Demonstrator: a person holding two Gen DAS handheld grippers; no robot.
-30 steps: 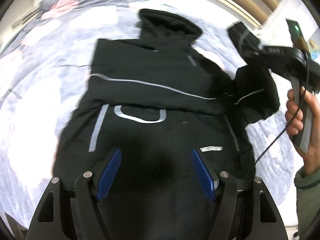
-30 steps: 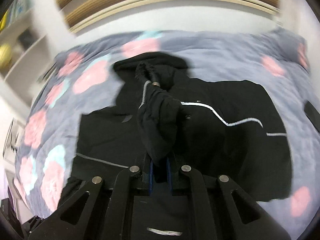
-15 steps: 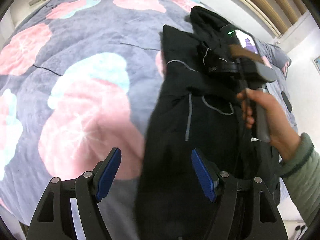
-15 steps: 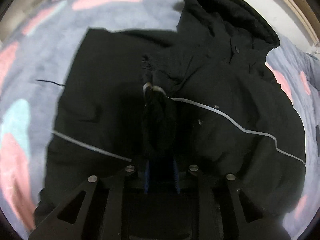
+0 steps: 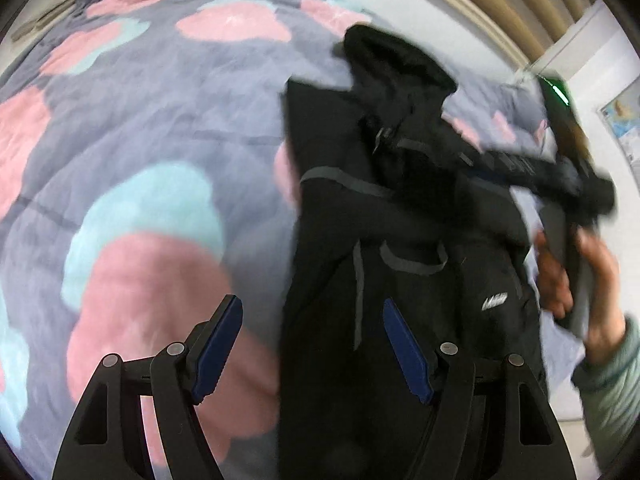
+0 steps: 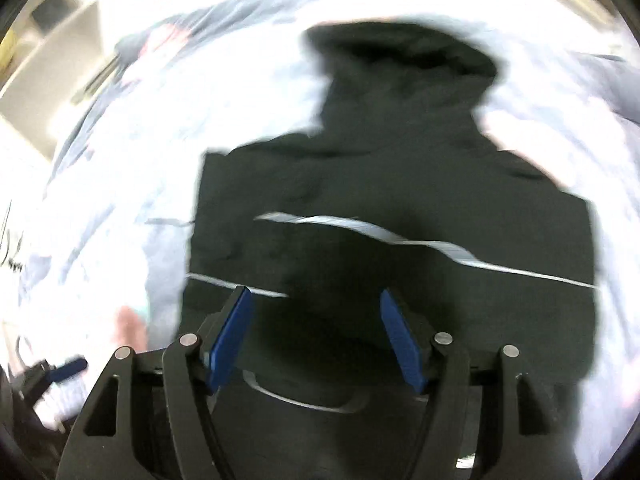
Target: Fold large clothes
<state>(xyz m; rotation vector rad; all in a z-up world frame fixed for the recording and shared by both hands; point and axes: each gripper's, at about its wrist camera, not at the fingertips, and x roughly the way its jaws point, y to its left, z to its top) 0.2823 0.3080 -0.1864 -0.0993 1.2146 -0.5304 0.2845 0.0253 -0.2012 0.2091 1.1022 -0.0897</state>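
jacket (image 6: 400, 200) lies below parted right hand-held gripper (image 6: 316, 332).

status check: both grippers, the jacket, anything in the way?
Left gripper open, empty, over the jacket's edge. Right gripper open, empty, above it. Jacket flat on the bedspread, hood at the far end. Nothing in the way.

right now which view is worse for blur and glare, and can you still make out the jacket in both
Right wrist view is worse: the bedspread is blown out to near white and the black jacket is a smeared outline. Left wrist view is evenly lit, with motion blur mostly on the jacket and the hand. Both bend straight lines at the rim.
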